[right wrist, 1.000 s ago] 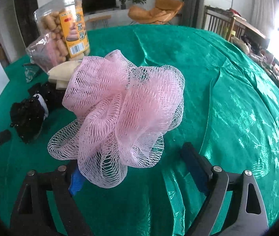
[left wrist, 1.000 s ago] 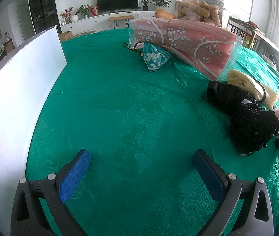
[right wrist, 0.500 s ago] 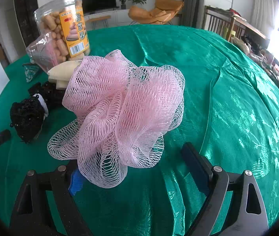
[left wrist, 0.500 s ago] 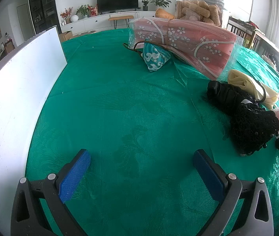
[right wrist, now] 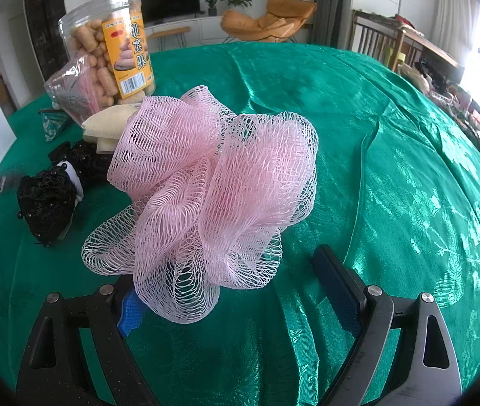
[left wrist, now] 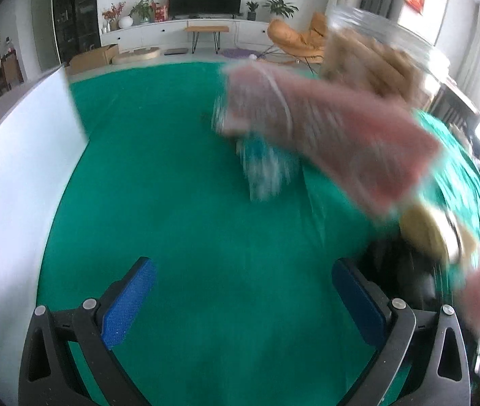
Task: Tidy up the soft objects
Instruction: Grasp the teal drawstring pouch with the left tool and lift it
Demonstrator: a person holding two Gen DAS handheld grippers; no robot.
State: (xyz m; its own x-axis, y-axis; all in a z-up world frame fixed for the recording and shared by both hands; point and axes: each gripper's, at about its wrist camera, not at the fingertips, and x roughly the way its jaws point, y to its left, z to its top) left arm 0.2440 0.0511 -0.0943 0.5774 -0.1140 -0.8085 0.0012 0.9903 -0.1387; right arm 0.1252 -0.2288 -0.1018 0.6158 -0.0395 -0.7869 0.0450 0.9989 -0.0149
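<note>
A pink mesh bath pouf [right wrist: 213,186] lies on the green tablecloth right in front of my open right gripper [right wrist: 236,291]; its lower folds drape over the left fingertip. A black lace item [right wrist: 50,199] and a cream cloth [right wrist: 111,125] lie left of it. My left gripper [left wrist: 243,291] is open and empty above bare green cloth. Its view is motion-blurred: a pink floral packet [left wrist: 324,125], a teal patterned pouch [left wrist: 263,165], the cream cloth [left wrist: 429,233] and the black item [left wrist: 395,264] sit ahead and right.
A clear snack jar [right wrist: 108,54] stands at the back left, with the pink packet [right wrist: 74,91] leaning on it. A white board [left wrist: 13,176] stands along the left edge of the table. The tablecloth [right wrist: 392,135] is wrinkled to the right.
The left gripper has moved quickly forward and to the right, so the packet and pouch look nearer and blurred. The right gripper and pouf have not moved.
</note>
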